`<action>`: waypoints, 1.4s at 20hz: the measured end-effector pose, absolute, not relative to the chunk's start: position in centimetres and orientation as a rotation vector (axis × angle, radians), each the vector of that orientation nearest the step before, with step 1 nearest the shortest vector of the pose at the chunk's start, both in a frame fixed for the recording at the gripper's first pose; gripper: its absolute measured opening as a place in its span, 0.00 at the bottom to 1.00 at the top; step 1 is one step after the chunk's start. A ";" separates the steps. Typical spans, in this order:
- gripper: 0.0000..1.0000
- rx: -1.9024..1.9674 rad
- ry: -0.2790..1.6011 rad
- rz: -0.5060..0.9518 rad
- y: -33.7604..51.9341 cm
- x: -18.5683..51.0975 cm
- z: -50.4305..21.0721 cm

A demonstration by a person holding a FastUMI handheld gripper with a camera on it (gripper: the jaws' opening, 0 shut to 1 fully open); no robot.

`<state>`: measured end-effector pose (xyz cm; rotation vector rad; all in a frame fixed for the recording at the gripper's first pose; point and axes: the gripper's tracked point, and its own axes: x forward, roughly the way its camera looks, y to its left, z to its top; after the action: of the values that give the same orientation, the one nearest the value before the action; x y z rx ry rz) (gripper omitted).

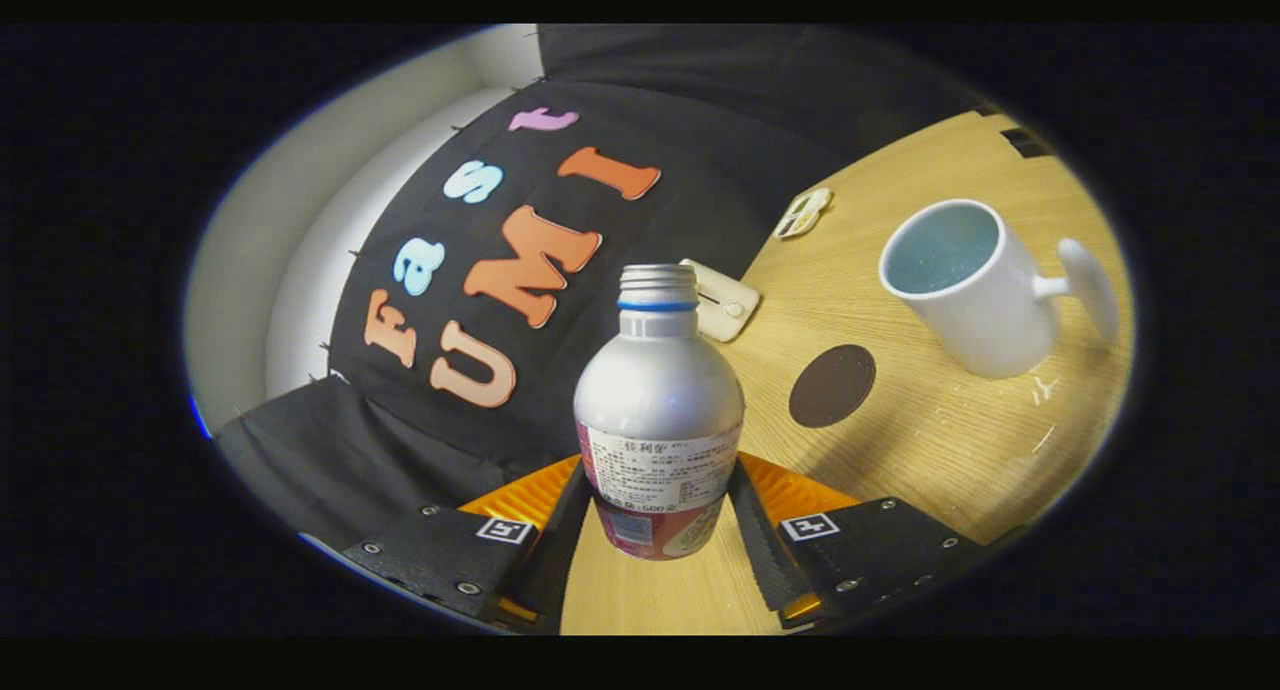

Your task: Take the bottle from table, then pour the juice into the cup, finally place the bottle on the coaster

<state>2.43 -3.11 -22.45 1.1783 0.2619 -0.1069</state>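
A silver bottle point(658, 400) with a printed label and an uncapped threaded neck sits between my fingers, and my gripper point(655, 515) is shut on its lower body. The whole view is rolled, so the bottle and the wooden table point(940, 440) look tilted against each other. The bottle's base seems lifted off the tabletop. Beyond the bottle and to the right stands a white cup point(975, 285) with its handle pointing away from the bottle. A dark round coaster point(832, 385) lies flat on the table between the bottle and the cup.
A small white device point(722, 305) lies on the table just behind the bottle's neck. A little flat box with coloured squares point(803, 213) rests farther back near the booth's black cloth wall point(400, 450). Table edge runs along that wall.
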 end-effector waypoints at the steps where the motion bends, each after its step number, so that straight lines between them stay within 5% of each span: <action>1: 0.75 1.211 0.256 -0.118 -3.5 2.4 -22.4; 28: 0.75 1.844 0.083 -0.267 -7.5 3.1 -20.5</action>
<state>3.09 -7.48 -20.46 1.8443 0.0832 -0.2668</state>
